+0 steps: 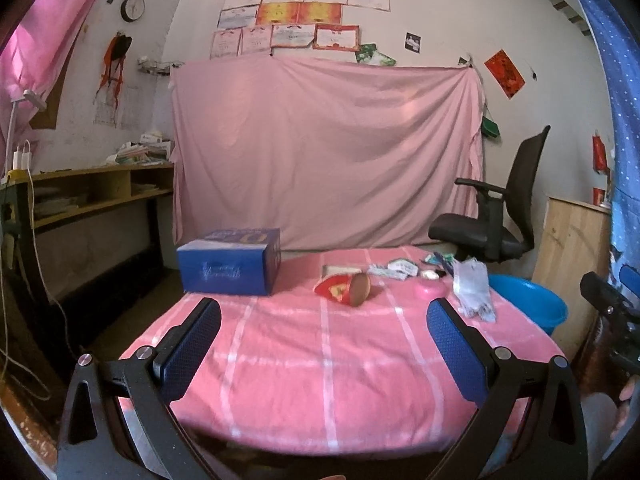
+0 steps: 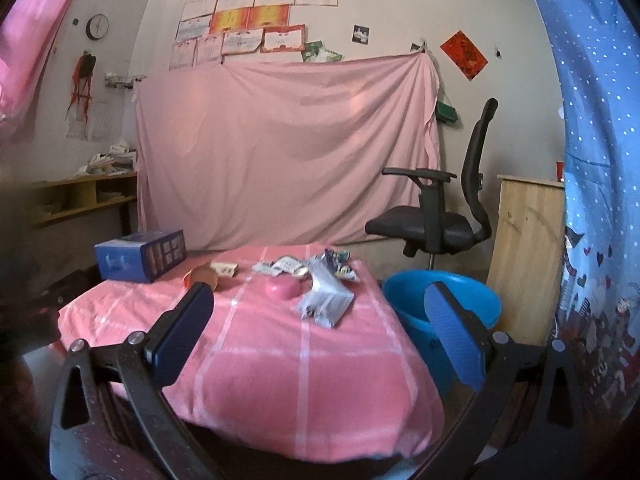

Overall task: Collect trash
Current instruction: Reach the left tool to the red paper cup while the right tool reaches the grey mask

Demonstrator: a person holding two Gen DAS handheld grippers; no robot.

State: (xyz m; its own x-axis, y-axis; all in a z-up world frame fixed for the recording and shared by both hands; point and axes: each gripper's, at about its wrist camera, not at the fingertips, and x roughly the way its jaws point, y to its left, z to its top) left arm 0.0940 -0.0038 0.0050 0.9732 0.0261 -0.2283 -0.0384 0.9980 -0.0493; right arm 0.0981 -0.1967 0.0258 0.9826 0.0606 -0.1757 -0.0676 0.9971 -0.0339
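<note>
Both the left gripper (image 1: 324, 344) and right gripper (image 2: 320, 332) hang spread and empty over the near table (image 1: 280, 380) edge. The trash (image 2: 326, 300) lies clustered at the far right, beside the basin (image 2: 476, 296), probably its bin.

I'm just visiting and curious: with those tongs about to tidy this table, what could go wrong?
Both tongs, left and right, are open and empty. Risks, as I judge them:
1. The wrappers lie heaped near the plastic bag; a pinch might drag several at once.
2. The tipped red cup could roll away.
3. The blue tub sits beside the table, so a drop might miss it.
</note>
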